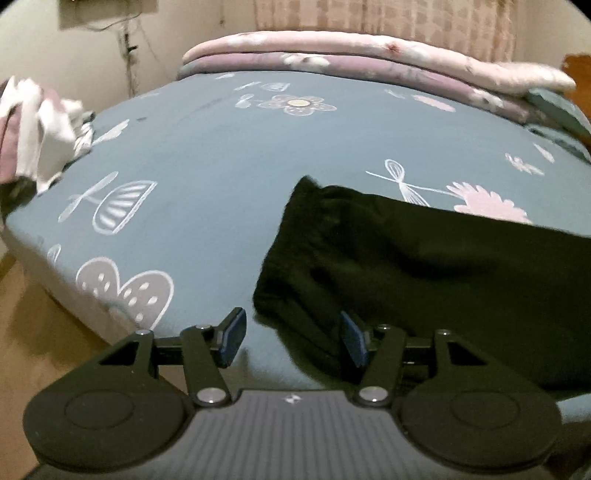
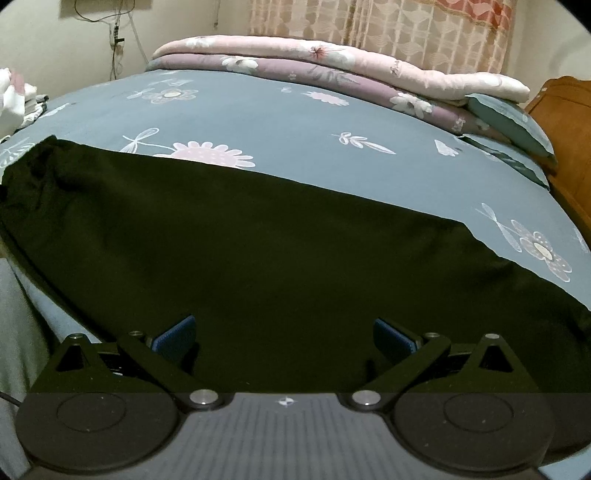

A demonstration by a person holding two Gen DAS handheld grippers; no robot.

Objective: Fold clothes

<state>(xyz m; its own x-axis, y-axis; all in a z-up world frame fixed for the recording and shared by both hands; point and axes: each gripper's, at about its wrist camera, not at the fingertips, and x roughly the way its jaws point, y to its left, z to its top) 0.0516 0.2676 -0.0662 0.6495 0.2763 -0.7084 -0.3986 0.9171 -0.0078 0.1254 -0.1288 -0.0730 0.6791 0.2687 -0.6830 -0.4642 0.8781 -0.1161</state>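
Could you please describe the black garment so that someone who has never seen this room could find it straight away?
Start at the bed with the grey-blue flowered sheet. At its near edge, in front of the folded quilts at the far side, lies the black garment, spread flat. It is the only plain dark cloth; the clothes pile at the left is pale.

A bed (image 2: 280, 122) in blue-grey floral sheeting is occupying the room, folded quilts (image 2: 332, 70) lying along its far side. A patterned curtain (image 2: 388, 33) is hanging behind. Cream walls (image 1: 92, 62), trailing cables (image 1: 127, 48), wooden floor (image 1: 33, 332).
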